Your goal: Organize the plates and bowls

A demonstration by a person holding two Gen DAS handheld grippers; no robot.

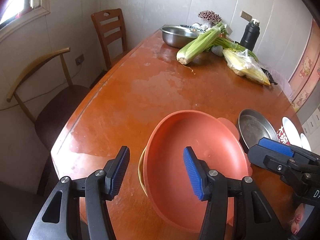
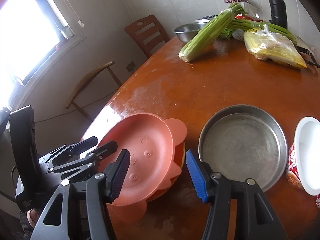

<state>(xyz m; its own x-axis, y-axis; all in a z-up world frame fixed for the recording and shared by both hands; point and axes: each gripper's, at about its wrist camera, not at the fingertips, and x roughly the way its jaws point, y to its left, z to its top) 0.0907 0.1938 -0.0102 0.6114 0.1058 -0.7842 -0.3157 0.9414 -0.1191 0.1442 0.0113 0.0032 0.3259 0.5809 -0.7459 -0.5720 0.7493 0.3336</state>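
My orange wooden table (image 1: 160, 92) sits against white panelled walls, with two chairs (image 1: 109, 34) alongside. One pink pig-faced plate (image 1: 197, 150) is stacked by the near edge, one steel pan (image 2: 243, 147) beside it. Left gripper (image 1: 157, 173) and right gripper (image 2: 158, 175) both gape, holding nothing.

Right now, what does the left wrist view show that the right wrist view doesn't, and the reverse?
Only left wrist: a yellow rim showing under the pink plate.
Only right wrist: the plate's raised face marks, and the bright window.
Both: pink plate, steel pan, red-and-white bowl, celery, black flask, wooden table.
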